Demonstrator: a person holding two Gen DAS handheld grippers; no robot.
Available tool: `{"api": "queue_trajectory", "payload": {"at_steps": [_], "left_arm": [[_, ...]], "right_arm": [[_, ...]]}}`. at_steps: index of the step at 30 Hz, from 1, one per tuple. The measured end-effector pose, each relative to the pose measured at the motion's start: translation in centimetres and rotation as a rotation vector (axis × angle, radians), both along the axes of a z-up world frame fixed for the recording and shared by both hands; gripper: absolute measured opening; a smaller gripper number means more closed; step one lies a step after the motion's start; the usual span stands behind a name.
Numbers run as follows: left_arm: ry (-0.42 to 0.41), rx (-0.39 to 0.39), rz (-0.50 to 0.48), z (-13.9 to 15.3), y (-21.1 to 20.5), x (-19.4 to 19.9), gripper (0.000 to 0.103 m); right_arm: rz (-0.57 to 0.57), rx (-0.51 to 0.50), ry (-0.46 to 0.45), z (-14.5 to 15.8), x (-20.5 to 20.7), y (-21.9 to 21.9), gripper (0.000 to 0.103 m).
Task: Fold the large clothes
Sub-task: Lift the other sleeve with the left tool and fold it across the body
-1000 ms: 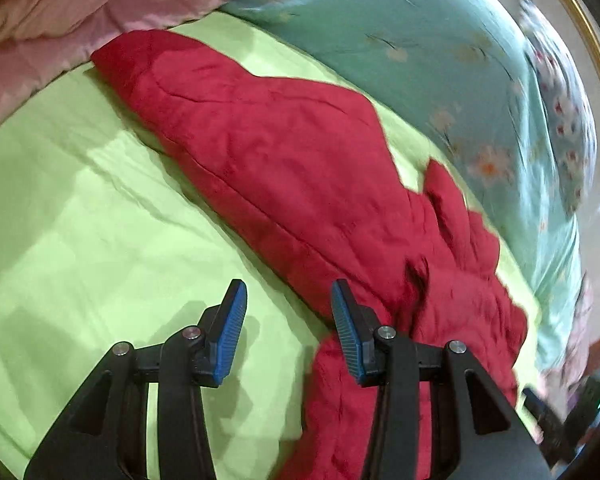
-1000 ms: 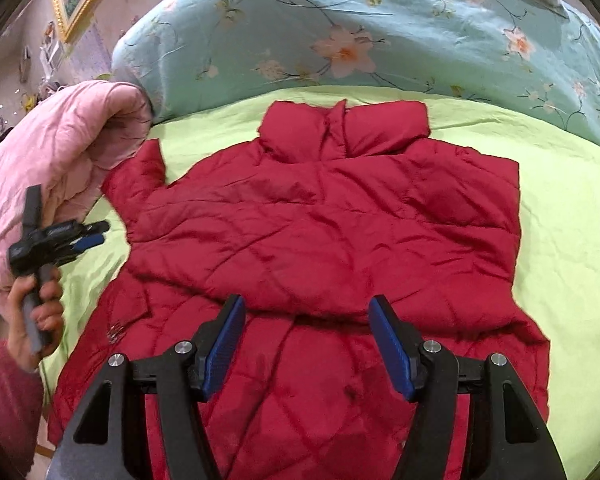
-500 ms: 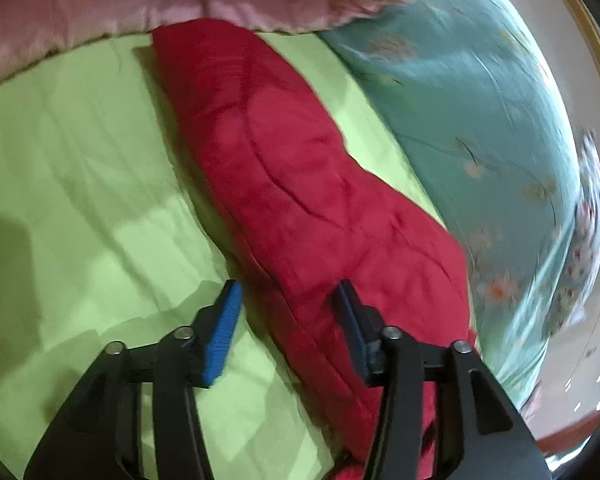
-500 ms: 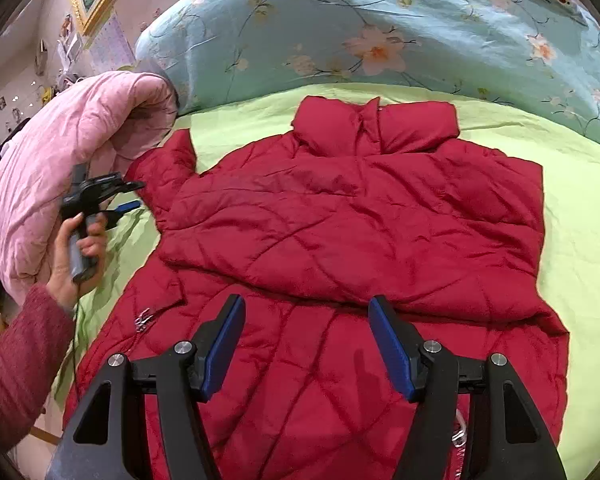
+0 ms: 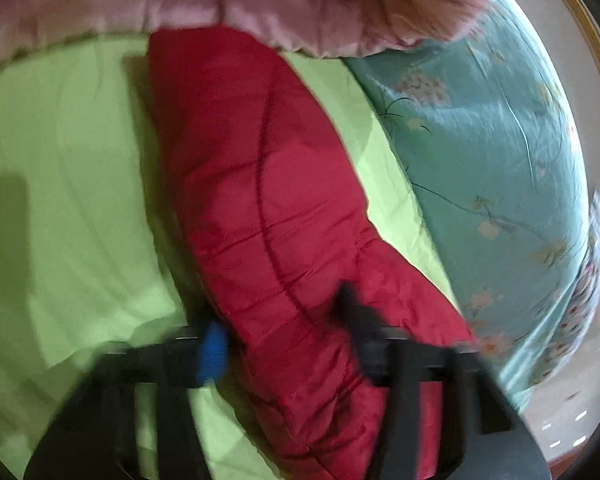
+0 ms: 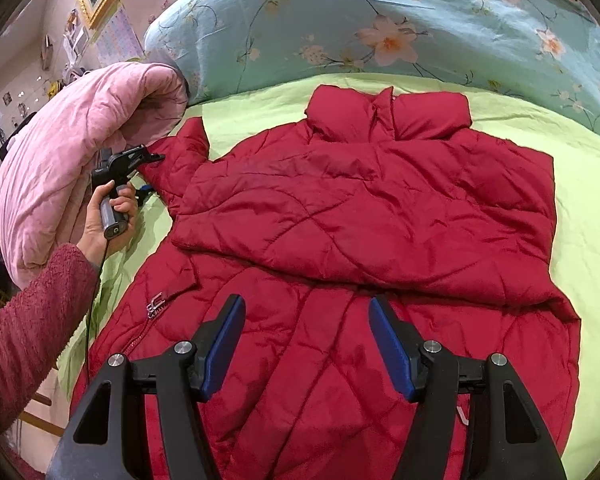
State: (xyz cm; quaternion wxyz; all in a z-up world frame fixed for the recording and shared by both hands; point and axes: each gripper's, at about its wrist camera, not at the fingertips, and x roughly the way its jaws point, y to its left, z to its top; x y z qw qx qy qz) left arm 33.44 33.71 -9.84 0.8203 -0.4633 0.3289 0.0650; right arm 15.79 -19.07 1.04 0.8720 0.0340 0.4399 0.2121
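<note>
Red jacket point(image 6: 340, 240) lay flat on the bed point(image 6: 580, 184), its sleeve point(image 5: 268, 208) running between the left gripper point(image 5: 280, 332)'s spread jaws, right gripper point(image 6: 306, 344)'s jaws apart over the hem.

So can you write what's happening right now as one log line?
step: reach left sleeve | left gripper: open, straddling red quilted jacket sleeve | right gripper: open, above red quilted jacket | surface: green sheet

Red quilted jacket point(image 6: 360, 216); lime-green sheet point(image 6: 580, 208); teal floral duvet point(image 6: 380, 20); pink quilt point(image 6: 72, 152).
</note>
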Motion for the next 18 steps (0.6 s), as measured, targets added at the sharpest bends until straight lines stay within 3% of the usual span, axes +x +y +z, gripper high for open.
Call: {"api": "queue_trajectory", "payload": {"at_steps": [1,2,6,18], "left_arm": [[-0.005,0.010,-0.009,0.2,-0.1,0.1,0.013],[-0.015,0.023,-0.013,0.6,-0.4,-0.1,0.010],[-0.049,0.139,-0.029,3.0,-2.3,-1.4,0.008],[-0.181,0.233,-0.117,8.6,-6.7,-5.4,0.007]], "right_arm": [[-0.004,-0.001,0.000,0.0,-0.1,-0.1,0.066],[-0.007,-0.001,0.000,0.0,-0.1,-0.1,0.066],[-0.025,0.009,-0.002,0.1,-0.2,-0.9,0.066],[-0.073,0.050,-0.010,0.5,-0.9,-2.4,0.066]]}}
